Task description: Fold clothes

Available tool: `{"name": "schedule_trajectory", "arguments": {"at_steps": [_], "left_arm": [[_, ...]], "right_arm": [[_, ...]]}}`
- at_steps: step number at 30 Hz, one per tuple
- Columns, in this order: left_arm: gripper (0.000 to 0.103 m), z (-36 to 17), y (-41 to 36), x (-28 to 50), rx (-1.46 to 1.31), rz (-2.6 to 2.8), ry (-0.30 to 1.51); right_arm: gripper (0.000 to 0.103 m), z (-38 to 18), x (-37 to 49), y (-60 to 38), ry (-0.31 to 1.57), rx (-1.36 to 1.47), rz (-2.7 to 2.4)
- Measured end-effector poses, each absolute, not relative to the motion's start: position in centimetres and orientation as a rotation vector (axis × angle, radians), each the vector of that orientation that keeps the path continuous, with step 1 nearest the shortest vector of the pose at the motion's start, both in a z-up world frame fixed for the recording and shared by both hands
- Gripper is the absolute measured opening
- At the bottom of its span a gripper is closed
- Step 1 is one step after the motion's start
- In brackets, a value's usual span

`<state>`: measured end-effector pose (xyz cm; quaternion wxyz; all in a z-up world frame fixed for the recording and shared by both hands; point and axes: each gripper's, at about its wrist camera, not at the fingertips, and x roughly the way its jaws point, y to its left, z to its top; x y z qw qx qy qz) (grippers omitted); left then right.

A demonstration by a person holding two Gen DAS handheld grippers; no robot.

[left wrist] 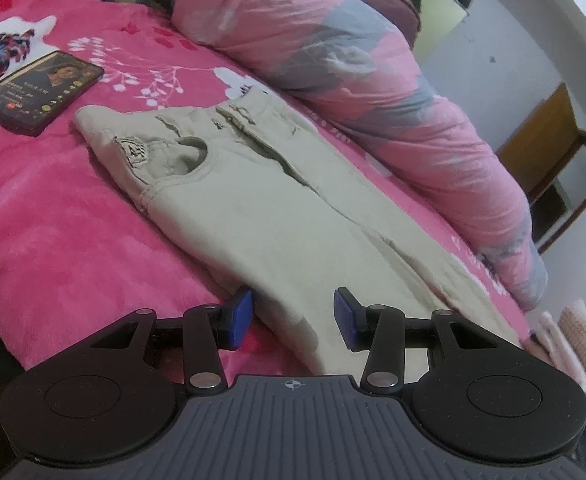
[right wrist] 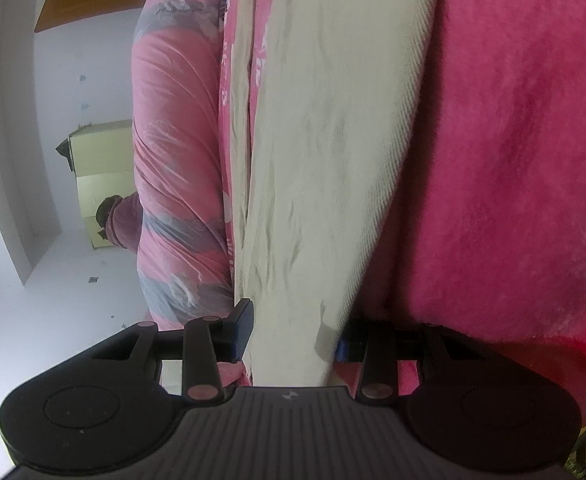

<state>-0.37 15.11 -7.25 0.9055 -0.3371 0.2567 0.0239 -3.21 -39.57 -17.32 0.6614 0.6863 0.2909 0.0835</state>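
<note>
Beige trousers (left wrist: pixel 261 200) lie flat on a pink fleece blanket (left wrist: pixel 53 240), waistband at the far end and legs running toward me. My left gripper (left wrist: pixel 293 316) is open low over the near end of a leg, with its left blue pad (left wrist: pixel 241 314) at the cloth's edge and the other above the fabric. The right wrist view is rolled on its side. There the trousers (right wrist: pixel 325 160) run between the jaws of my right gripper (right wrist: pixel 293 338), which is open. One finger (right wrist: pixel 241 330) sits above the cloth, and the other is partly hidden under its edge.
A dark phone (left wrist: pixel 39 92) lies on the blanket beyond the waistband, to the left. A rolled pink and grey quilt (left wrist: pixel 373 100) runs along the trousers' right side. A knitted pale cloth (left wrist: pixel 573 336) sits at the near right. Wooden furniture (left wrist: pixel 541 148) stands by the wall.
</note>
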Motion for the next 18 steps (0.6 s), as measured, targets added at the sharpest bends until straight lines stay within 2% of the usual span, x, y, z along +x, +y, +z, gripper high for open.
{"name": "schedule_trajectory", "arguments": {"at_steps": [18], "left_arm": [[0.043, -8.1, 15.6, 0.0, -0.793, 0.062, 0.494]], "right_arm": [[0.041, -17.4, -3.3, -39.6, 0.661, 1.528, 0.177]]}}
